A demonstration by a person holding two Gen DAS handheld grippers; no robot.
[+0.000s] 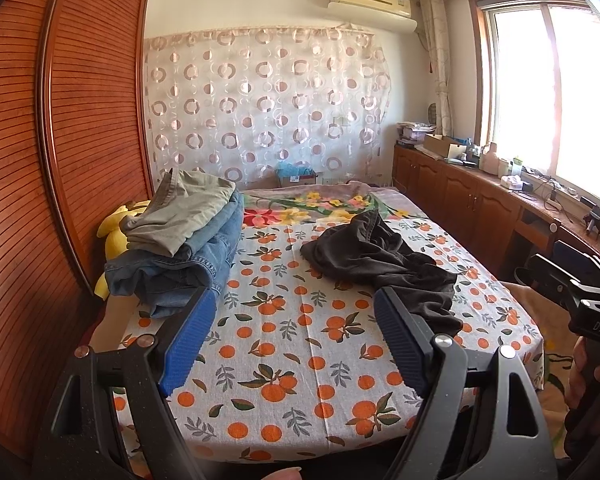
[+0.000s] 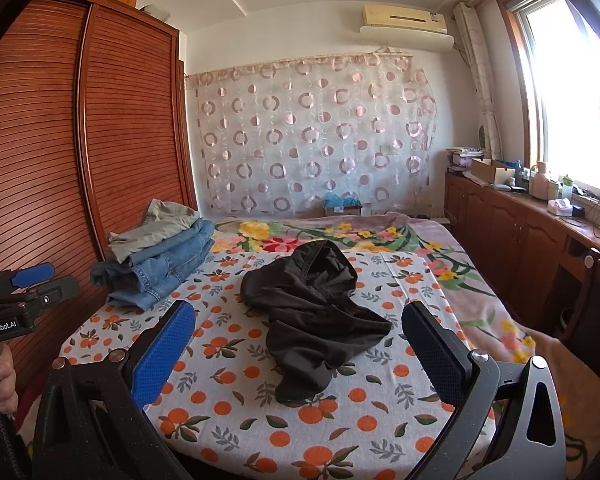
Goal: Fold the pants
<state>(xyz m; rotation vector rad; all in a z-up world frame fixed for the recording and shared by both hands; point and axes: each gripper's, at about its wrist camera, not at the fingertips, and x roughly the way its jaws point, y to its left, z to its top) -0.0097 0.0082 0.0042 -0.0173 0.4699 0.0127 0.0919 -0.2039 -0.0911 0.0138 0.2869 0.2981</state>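
The yellow toy (image 1: pixel 114 236) at nine o'clock lay mostly hidden behind the jeans (image 1: pixel 188 264); tabletop (image 1: pixel 540 196) clutter at three o'clock was too small to identify.

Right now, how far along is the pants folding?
Done: folded pants stack by the wardrobe. In hand: nothing; left gripper and right gripper are open above the bed. Left: the black pants lie crumpled on the orange-print sheet.
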